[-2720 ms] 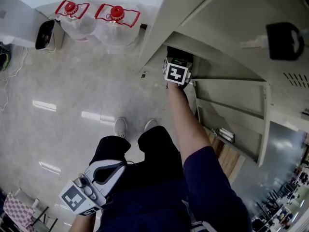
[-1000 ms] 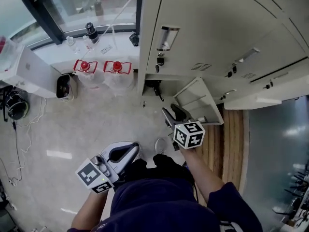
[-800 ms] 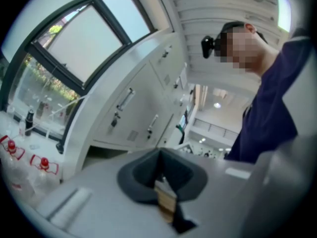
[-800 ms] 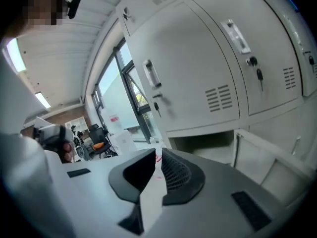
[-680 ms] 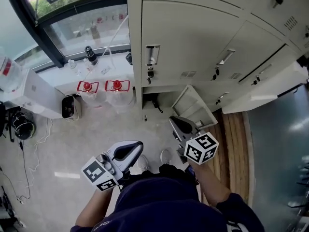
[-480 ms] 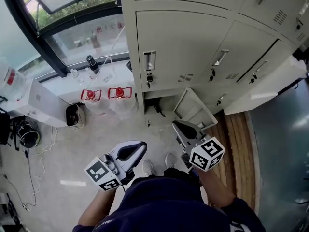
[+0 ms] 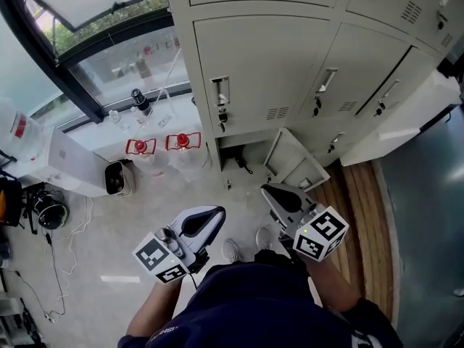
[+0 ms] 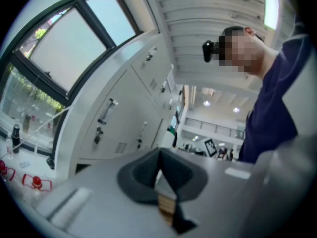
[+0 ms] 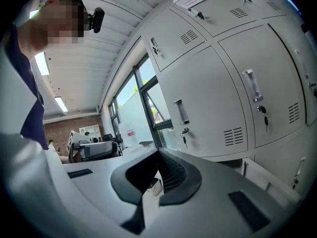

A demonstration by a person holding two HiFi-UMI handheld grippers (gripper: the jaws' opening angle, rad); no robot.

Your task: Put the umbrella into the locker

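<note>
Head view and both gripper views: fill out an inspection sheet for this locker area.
Surface: pale glossy floor; wooden strip at the right.
Job's things: bottom locker is open, its door swung out; a dark thing lies inside, likely the umbrella.
Clutter: two water jugs with red caps beside the lockers; a small bin next to them.
Grippers: left hand-held gripper shut, nothing held; right hand-held gripper shut, nothing held.
Cables: thin cables trail over the floor at the left.
Surroundings: window behind the jugs; closed lockers above and to the right.
</note>
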